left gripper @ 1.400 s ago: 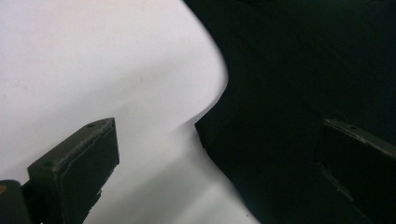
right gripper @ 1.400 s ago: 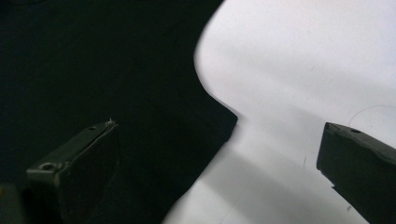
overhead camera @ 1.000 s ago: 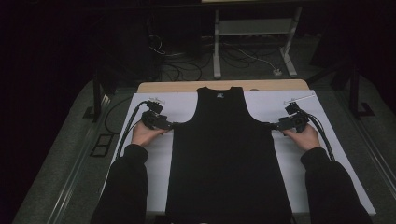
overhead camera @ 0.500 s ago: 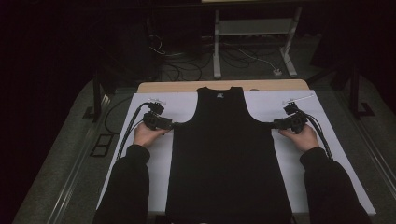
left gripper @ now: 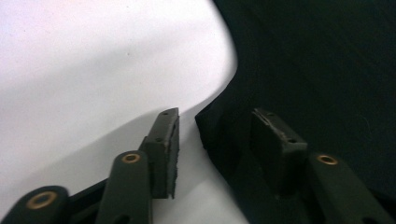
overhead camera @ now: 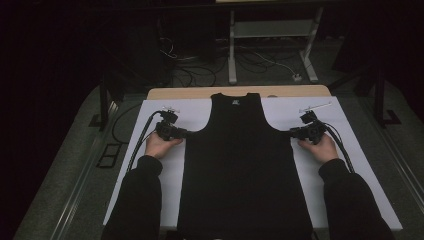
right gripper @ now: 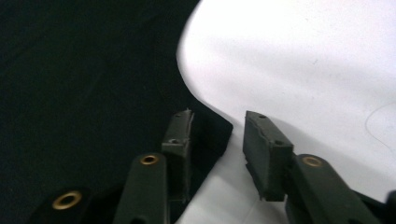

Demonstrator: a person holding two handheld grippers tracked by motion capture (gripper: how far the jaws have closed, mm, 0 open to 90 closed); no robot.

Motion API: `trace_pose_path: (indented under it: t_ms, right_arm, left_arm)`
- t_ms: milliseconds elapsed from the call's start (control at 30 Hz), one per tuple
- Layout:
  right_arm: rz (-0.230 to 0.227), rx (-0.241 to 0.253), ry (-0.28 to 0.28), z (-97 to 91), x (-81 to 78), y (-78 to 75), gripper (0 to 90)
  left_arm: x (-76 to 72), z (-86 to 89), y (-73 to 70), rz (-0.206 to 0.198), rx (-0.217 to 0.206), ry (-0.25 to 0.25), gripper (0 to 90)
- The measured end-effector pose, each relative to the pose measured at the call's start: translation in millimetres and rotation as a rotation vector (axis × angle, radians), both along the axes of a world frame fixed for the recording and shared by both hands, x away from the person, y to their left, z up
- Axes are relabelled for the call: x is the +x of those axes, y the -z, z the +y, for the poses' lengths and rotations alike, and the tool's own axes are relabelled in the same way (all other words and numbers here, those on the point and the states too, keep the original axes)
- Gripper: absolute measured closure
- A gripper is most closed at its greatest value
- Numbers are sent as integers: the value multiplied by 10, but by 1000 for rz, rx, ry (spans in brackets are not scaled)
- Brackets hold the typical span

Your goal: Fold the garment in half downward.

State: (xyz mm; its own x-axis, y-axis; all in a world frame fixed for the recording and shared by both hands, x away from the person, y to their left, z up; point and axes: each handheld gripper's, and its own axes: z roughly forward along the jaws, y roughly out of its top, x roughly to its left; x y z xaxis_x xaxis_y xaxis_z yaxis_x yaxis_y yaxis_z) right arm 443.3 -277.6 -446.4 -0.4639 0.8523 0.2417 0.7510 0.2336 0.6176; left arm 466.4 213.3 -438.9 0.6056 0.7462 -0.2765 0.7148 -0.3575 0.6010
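Observation:
A black tank top (overhead camera: 240,165) lies flat on a white sheet (overhead camera: 165,175), neck toward the far edge. My left gripper (overhead camera: 184,133) sits at its left underarm corner. In the left gripper view the jaws of that gripper (left gripper: 217,140) straddle the corner of the tank top (left gripper: 317,70) and have just been closing, with a gap still showing beside the cloth. My right gripper (overhead camera: 294,133) sits at the right underarm corner. There the right gripper (right gripper: 219,140) has also been closing, and the tank top's (right gripper: 84,84) corner lies between its pads, unpinched.
The sheet covers a wooden table (overhead camera: 240,92) whose far edge shows beyond the neck. Cables (overhead camera: 140,140) trail from both grippers along the sheet's sides. A metal stand (overhead camera: 270,45) and floor cables lie beyond the table in the dark.

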Motion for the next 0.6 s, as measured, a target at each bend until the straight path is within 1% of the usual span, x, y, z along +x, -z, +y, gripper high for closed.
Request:
trace_pose_path:
  t_ms: [33,67,100,133,167,200,233,267,300,333,367,400,433,467,500,533,567,600]
  right_arm:
    - [2,17,3,9,3,8,662]
    - [5,23,5,15,4,12,680]
    - [3,22,8,21,5,14,718]
    - [3,22,8,21,5,14,718]
    - [-2,12,19,24,11,19,788]
    - [3,25,18,16,17,26,810]
    - [3,25,18,16,17,26,810]
    - [10,36,17,6,22,30,820]
    - [21,49,21,-9,23,30,831]
    - [21,49,21,-9,23,30,831]
    - [30,52,26,-17,20,26,836]
    - [34,54,28,-19,17,24,839]
    - [34,54,28,-19,17,24,839]
    - [37,52,31,-19,8,19,843]
    - [37,52,31,-19,8,19,843]
    - [40,47,34,-11,-2,13,847]
    - [40,47,34,-11,-2,13,847]
    - [44,48,36,-9,-7,9,848]
  left_arm:
    - [0,-9,11,4,-15,18,585]
    - [0,-9,11,4,-15,18,597]
    - [-1,-13,13,2,-14,24,634]
    - [-5,-27,18,-3,-13,19,634]
    - [-9,-46,30,-15,-14,5,683]
    - [-9,-46,30,-15,-14,5,714]
    - [-11,-54,38,-19,-16,4,714]
    - [-13,-57,38,-24,-10,8,729]
    - [-16,-57,36,-28,-1,14,761]
    - [-16,-55,36,-28,4,16,761]
    - [-9,-33,30,-12,9,14,806]
    - [-9,-33,30,-12,9,14,828]
    - [-11,-27,36,-2,-8,-3,828]
    - [-14,-15,41,4,-16,-11,842]
    - [-31,-9,47,-8,-19,-20,842]
    - [-77,-6,66,-32,-24,-32,848]
    - [-77,-6,66,-32,-24,-32,849]
    - [-96,-1,76,-39,-36,-34,849]
